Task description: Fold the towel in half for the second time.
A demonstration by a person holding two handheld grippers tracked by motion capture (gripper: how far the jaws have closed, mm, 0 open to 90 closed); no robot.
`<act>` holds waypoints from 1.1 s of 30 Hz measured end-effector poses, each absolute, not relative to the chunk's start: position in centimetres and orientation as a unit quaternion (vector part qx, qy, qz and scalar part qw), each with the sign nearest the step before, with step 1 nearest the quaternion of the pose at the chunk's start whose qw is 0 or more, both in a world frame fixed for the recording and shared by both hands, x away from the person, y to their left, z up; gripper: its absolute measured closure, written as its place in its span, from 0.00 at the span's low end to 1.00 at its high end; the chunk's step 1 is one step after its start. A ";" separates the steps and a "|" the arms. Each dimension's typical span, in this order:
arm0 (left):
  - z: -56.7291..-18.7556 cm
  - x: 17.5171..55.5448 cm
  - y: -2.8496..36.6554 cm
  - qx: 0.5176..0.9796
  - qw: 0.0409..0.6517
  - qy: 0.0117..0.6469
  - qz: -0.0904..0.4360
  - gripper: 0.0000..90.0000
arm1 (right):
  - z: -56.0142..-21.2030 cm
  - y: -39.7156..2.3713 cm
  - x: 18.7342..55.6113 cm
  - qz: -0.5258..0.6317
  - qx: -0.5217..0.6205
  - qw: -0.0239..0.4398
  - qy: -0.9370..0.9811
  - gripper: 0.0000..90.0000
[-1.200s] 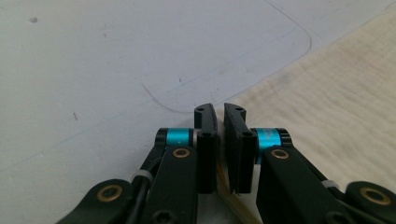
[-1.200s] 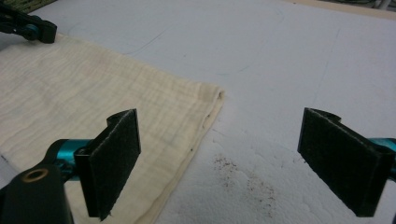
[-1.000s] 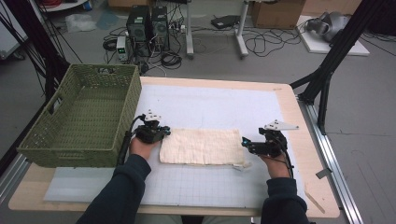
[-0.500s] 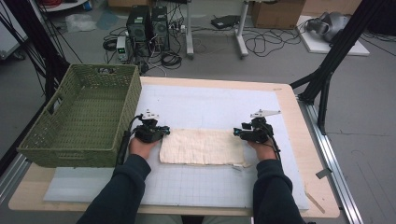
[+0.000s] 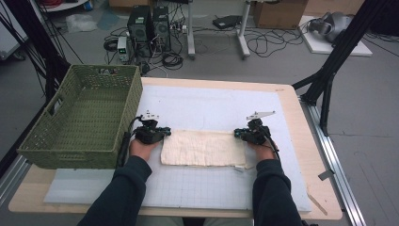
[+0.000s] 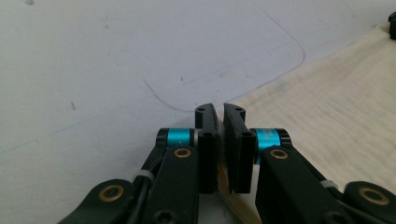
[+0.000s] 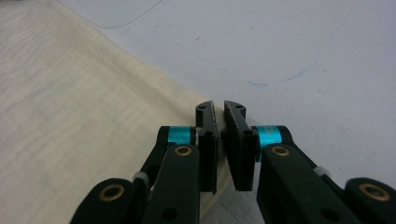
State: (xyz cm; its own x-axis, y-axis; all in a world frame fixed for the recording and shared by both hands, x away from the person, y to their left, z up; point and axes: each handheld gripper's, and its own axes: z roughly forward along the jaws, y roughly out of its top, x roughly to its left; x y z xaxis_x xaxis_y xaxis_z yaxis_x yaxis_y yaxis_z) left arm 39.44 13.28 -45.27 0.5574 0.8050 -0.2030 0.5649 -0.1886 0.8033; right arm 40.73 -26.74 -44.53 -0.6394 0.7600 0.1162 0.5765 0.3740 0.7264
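Cream cloth [image 5: 202,148], folded into a long strip, lies flat on the worktop [image 5: 216,101] between the two hands. Left hand-held gripper [image 5: 162,134] pinches the cloth's near-left corner, jaws drawn tight with fabric caught between them. Right hand-held gripper [image 5: 240,135] sits at the opposite end; its jaws have just been closing and now stand nearly together over the cloth's edge [image 7: 187,100], fabric running in beneath them. Beyond the left hand-held gripper, on its outer side, stands a green woven basket [image 5: 75,150].
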 end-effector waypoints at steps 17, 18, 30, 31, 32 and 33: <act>-43.7 38.0 13.5 0.731 0.516 0.417 0.157 0.94 | -43.2 -27.7 38.9 0.421 0.389 0.190 0.797 0.94; -43.6 37.7 13.6 0.734 0.518 0.411 0.156 0.94 | -43.2 -27.8 38.6 0.423 0.386 0.191 0.798 0.94; -43.2 35.5 13.9 0.744 0.525 0.386 0.150 0.94 | -41.9 -28.0 36.0 0.449 0.354 0.194 0.798 0.94; -43.1 35.3 13.8 0.744 0.526 0.383 0.151 0.94 | -41.9 -28.0 35.8 0.450 0.354 0.195 0.796 0.94; -43.0 35.2 13.8 0.744 0.528 0.380 0.150 0.94 | -42.0 -28.1 35.5 0.454 0.352 0.196 0.794 0.94; -43.0 34.9 13.8 0.746 0.529 0.375 0.153 0.94 | -42.1 -28.2 35.2 0.456 0.353 0.195 0.794 0.94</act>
